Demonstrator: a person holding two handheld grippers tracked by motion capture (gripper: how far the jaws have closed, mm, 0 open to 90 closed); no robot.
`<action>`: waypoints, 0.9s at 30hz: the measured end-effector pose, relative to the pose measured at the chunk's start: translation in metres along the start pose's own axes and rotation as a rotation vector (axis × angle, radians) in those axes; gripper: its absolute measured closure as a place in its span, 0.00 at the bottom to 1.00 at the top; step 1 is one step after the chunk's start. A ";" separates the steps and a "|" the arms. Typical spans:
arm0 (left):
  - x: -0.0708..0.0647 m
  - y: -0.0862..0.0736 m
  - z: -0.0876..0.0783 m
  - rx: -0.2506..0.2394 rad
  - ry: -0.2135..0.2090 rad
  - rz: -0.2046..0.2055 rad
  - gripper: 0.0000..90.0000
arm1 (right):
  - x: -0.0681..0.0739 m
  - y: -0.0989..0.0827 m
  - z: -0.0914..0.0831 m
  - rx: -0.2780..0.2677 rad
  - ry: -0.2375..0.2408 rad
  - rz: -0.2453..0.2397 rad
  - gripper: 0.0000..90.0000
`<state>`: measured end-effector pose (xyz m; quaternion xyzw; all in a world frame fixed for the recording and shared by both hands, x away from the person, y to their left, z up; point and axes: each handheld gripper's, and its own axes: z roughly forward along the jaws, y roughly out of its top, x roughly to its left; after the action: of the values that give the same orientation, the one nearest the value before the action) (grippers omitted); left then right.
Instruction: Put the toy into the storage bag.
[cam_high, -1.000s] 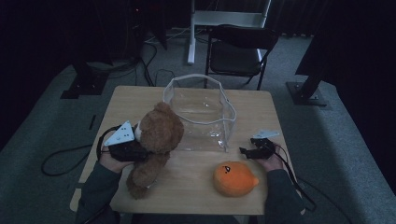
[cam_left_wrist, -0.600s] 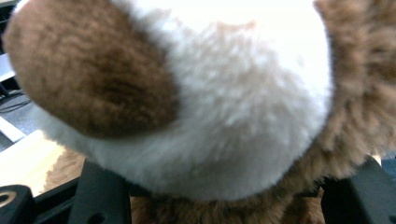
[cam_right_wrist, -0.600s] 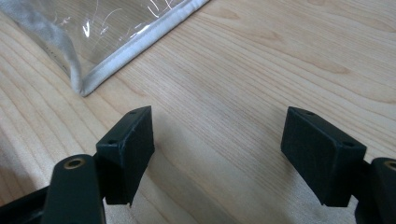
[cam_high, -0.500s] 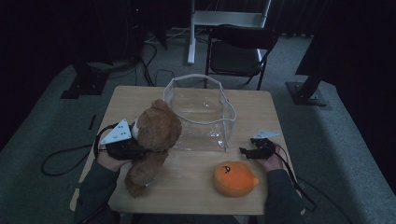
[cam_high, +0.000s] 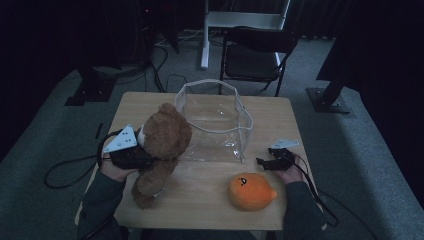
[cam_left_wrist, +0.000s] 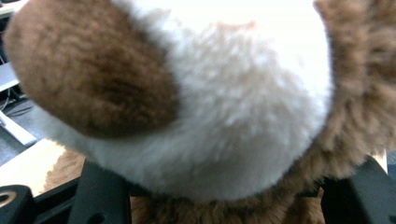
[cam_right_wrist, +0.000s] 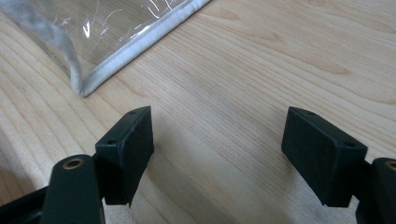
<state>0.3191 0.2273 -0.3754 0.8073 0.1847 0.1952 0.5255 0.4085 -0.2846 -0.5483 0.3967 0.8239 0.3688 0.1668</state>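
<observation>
A brown teddy bear (cam_high: 162, 142) hangs half upright at the table's left, its legs trailing toward the front edge. My left gripper (cam_high: 134, 157) is shut on it from the left. In the left gripper view the bear's cream muzzle and brown fur (cam_left_wrist: 210, 116) press between the two black jaws. A clear plastic bag (cam_high: 215, 120) with white trim stands open just right of the bear. My right gripper (cam_high: 262, 161) rests near the right edge, open and empty, its jaws (cam_right_wrist: 233, 154) wide over bare wood beside the bag's corner (cam_right_wrist: 88, 81).
An orange plush toy (cam_high: 250, 191) lies on the wooden table (cam_high: 280, 120) near the front, just left of my right hand. A black chair (cam_high: 255, 55) stands behind the table. Cables trail over the grey floor at the left.
The left gripper and the teddy bear have shifted slightly up and to the left. The right gripper has not moved.
</observation>
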 end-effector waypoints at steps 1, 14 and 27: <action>0.000 0.001 0.000 -0.002 0.002 -0.001 0.45 | 0.000 0.000 0.000 0.000 0.000 0.000 0.27; 0.006 0.005 -0.006 -0.015 0.015 0.006 0.45 | 0.000 0.000 0.000 -0.002 0.000 -0.002 0.27; 0.013 0.010 -0.012 -0.045 0.028 0.002 0.45 | 0.000 0.000 0.000 -0.001 -0.001 -0.002 0.27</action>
<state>0.3247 0.2390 -0.3598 0.7926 0.1870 0.2110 0.5406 0.4084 -0.2844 -0.5484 0.3959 0.8240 0.3691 0.1676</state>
